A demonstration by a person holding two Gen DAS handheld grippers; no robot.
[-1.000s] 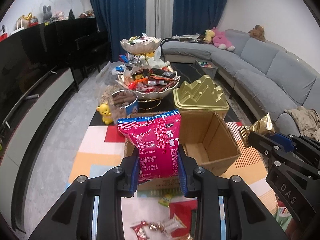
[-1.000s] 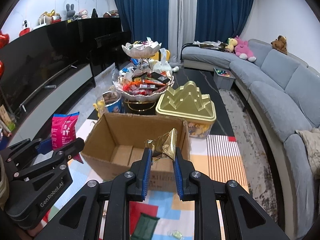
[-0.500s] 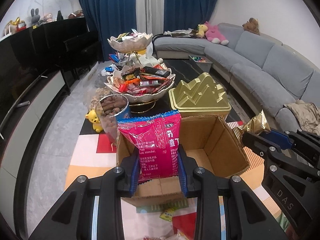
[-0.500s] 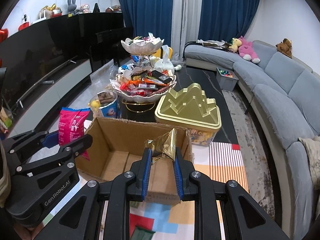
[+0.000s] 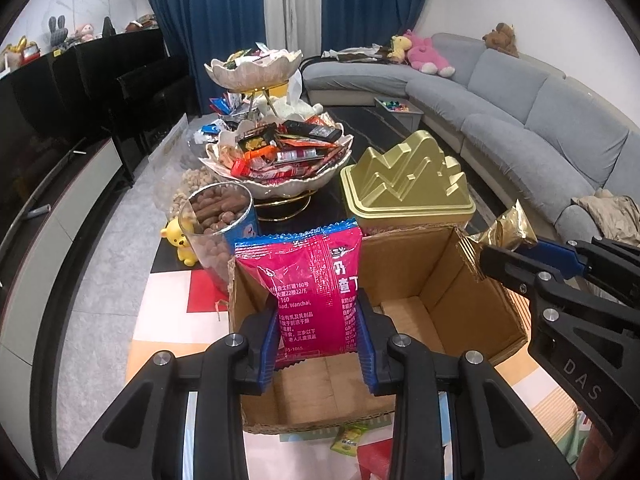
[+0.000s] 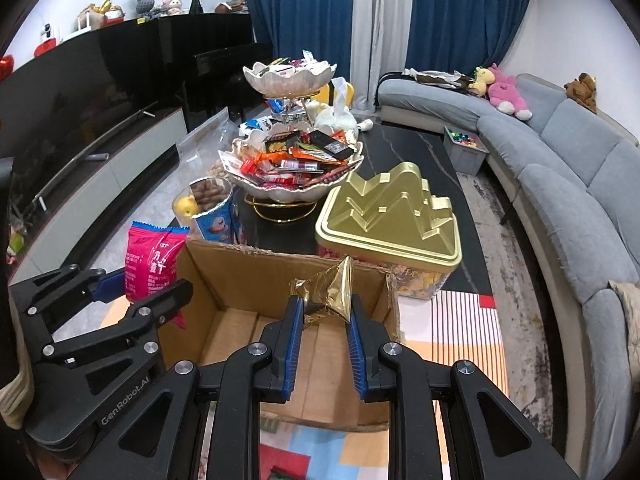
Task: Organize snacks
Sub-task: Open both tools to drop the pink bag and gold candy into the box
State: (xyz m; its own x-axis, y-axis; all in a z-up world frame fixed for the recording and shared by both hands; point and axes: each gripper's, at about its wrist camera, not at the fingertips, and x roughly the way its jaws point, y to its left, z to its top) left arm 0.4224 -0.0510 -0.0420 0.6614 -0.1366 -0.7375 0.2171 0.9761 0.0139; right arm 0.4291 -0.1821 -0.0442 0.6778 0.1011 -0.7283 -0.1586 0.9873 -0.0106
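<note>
Blue curtains (image 5: 224,20) and a long grey sofa (image 5: 520,96) frame a living room, where a dark worktop (image 6: 416,148) carries a two-tier bowl stand (image 5: 276,152) heaped with wrapped snacks, a gold tin with a mountain-shaped lid (image 5: 404,184), a clear tub of brown nuts (image 5: 218,220) and a small yellow bear figure (image 5: 180,240) beside that tub. Nearest the cameras, an open cardboard box (image 5: 472,312) sits on a cloth of coloured blocks (image 5: 168,316), with the gold tin just behind its far wall. The left gripper (image 5: 318,340) has its jaws closed on the lower part of a pink snack bag (image 5: 308,280), which stands upright between the blue pads above the box's left half. The right gripper (image 6: 322,336) has its jaws pinched on a crumpled gold foil packet (image 6: 332,292), holding it over the box's open top near the far wall; in the left wrist view the packet shows at the box's right edge. Each gripper appears in the other's view, to either side of the box. A small green and yellow wrapper (image 5: 348,440) lies on the cloth just in front of the box's near wall. Pink and yellow plush toys (image 5: 420,54) sit on the far end of the sofa.
</note>
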